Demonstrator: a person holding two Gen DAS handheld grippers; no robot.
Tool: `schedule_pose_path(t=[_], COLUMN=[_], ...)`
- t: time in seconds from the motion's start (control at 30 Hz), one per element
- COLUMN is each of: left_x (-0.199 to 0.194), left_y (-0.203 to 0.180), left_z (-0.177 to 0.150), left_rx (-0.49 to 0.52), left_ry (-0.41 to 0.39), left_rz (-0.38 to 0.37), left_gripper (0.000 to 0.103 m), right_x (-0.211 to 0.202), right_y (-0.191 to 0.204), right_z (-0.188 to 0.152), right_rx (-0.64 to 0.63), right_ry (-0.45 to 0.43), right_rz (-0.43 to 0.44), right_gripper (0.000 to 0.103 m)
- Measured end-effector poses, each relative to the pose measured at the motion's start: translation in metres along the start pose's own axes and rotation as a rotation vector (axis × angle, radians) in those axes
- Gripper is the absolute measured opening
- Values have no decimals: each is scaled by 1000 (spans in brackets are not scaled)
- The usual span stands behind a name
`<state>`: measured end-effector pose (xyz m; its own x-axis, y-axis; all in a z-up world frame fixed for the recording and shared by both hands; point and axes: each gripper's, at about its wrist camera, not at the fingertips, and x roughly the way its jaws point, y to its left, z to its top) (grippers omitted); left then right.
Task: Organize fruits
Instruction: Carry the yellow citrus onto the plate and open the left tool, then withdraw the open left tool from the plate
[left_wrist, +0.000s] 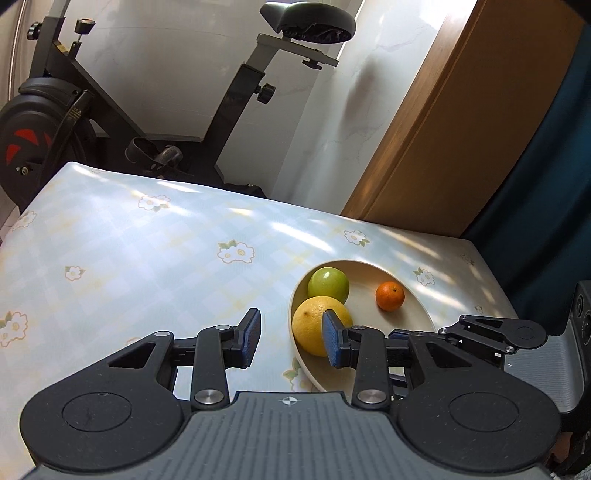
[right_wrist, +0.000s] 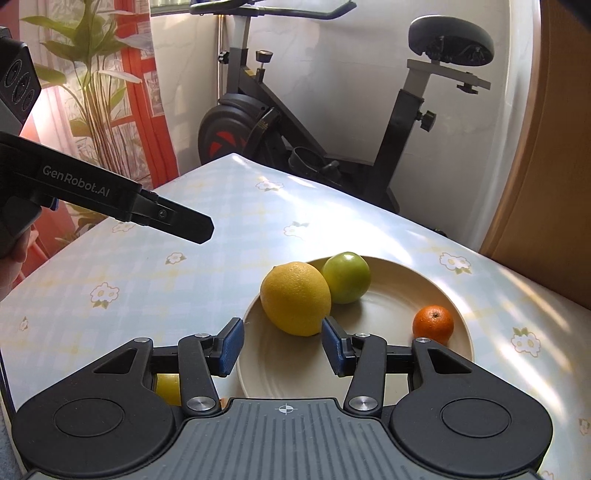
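**Fruit plate, 3 items placed, 1 partly hidden item outstanding**

Left wrist view. Left tongs (left_wrist: 291, 338): blue pads apart, nothing between them, held over the desk (left_wrist: 129, 251) with its pale checked, flower-printed cloth. Round cream plate (left_wrist: 413, 299) lies just right of the tongs. On it: 1 large yellow citrus fruit (left_wrist: 312, 325) at the near-left rim, 1 round green apple (left_wrist: 328, 285) touching it behind, 1 small orange mandarin (left_wrist: 390, 295) apart to the right. Right tongs' black linkage shows at the right edge.

Right wrist view. Right tongs (right_wrist: 282, 345): pads apart, empty, hanging above the plate's near rim, just short of the yellow citrus fruit. The same 3 fruits sit on the plate. A yellow rounded item (right_wrist: 168, 389), probably another fruit, shows under the tongs' left linkage, off the plate; most of it is hidden.

Handling note, as judgement: the hidden yellow item looks like the next pick. Open wide before descending, straddle its middle, close gently since the round skin may slip, and set it in the plate's bare near half, clear of the citrus so nothing rolls.
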<state>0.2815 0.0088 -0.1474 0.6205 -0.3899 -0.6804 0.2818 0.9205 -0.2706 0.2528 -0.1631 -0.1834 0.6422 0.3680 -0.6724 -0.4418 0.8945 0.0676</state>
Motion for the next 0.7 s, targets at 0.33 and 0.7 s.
schedule_pose_path(t=[0.33, 0.7], left_x=[-38, -51], left_y=[-11, -25], left_z=[-24, -59], left_rx=[45, -10], left_ry=[-15, 15], left_rz=[87, 40], left_gripper=[39, 41], right_x=[-39, -67], right_y=[-1, 4], right_z=[-33, -75], right_rx=[131, 150], right_ry=[-58, 4], right_rz=[-33, -63], right_gripper=[40, 40])
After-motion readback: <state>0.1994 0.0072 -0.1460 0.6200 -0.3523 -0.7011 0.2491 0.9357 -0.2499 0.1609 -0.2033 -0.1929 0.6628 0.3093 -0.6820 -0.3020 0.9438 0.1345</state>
